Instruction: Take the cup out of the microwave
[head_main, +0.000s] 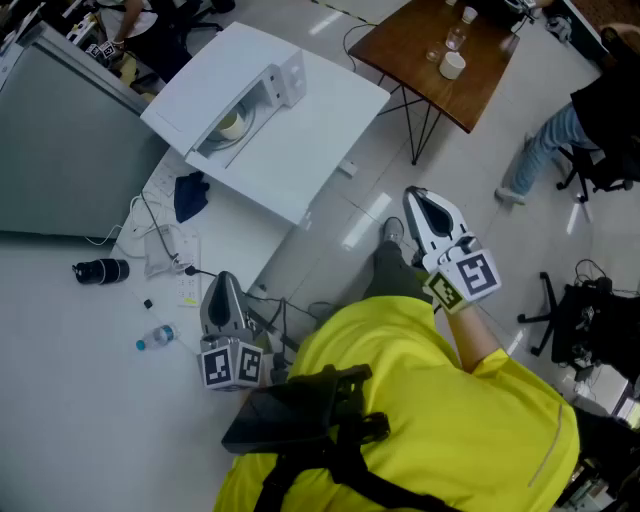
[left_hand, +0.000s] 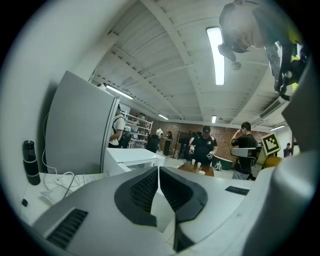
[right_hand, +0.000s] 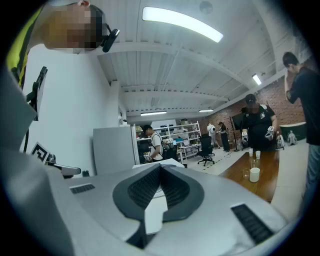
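Observation:
A white microwave (head_main: 280, 130) stands ahead of me, its door with the handle (head_main: 290, 80) facing up in the head view. Through the door window a pale cup (head_main: 232, 125) shows inside. My left gripper (head_main: 224, 282) hangs low at the left, well short of the microwave, jaws shut with nothing between them. My right gripper (head_main: 416, 198) is held out at the right, also shut and empty, apart from the microwave. From the left gripper (left_hand: 159, 171) the microwave (left_hand: 131, 156) lies straight ahead. The right gripper (right_hand: 160, 168) view shows its top (right_hand: 167, 162) just beyond the tips.
A grey cabinet (head_main: 60, 150) stands left of the microwave. Cables, a power strip (head_main: 175, 250), a blue cloth (head_main: 190, 195), a black bottle (head_main: 100, 270) and a small water bottle (head_main: 155, 338) lie on the floor. A wooden table (head_main: 440, 60) with cups stands at the right, with people nearby.

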